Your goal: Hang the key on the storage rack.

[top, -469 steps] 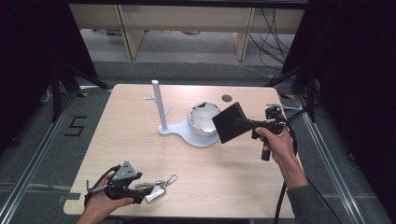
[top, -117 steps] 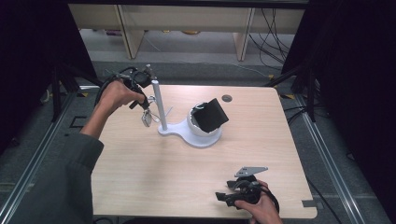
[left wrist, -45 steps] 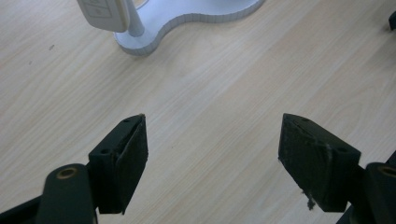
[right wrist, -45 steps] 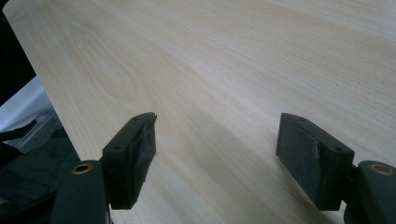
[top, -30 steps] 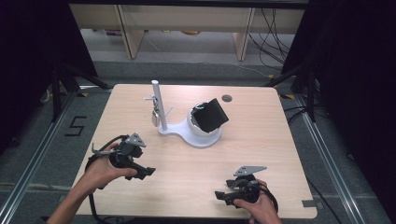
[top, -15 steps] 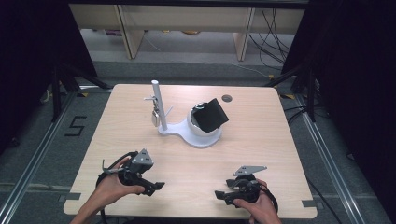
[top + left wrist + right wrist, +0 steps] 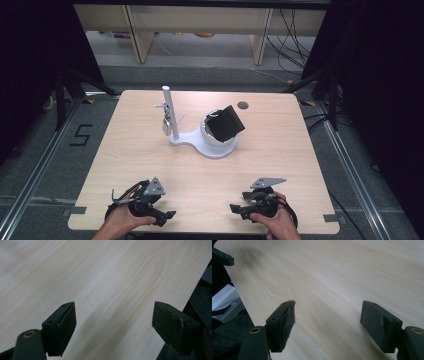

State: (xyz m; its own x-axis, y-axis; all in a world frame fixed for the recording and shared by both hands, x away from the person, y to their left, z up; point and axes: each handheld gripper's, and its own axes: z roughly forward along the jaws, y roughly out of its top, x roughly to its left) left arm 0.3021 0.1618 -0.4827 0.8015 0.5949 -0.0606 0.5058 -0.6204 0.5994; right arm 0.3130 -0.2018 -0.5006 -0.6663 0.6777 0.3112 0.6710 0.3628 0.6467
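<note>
A white stand [image 7: 192,140] sits mid-table with an upright post [image 7: 167,102]. A small metal key ring [image 7: 166,125] hangs from the post's hook. On the stand's round end rests a white bowl [image 7: 212,137] with a black square pouch [image 7: 226,123] tilted in it. My left gripper [image 7: 169,216] lies low at the front left of the table, jaws pointing right. In the left gripper view its fingers [image 7: 61,325] stand wide apart over bare wood; it is open. My right gripper [image 7: 234,207] rests at the front right, pointing left, and is open [image 7: 328,308] with nothing between its jaws.
The wooden table [image 7: 280,150] has a small round hole [image 7: 243,105] near its back edge. Its front edge runs just below both hands. Black cables trail on the floor [image 7: 295,45] behind the table, and metal rails flank it.
The left hand left the key ring on the post and came down to the front left of the table. The black pouch went into the bowl. The right hand has stayed still.
</note>
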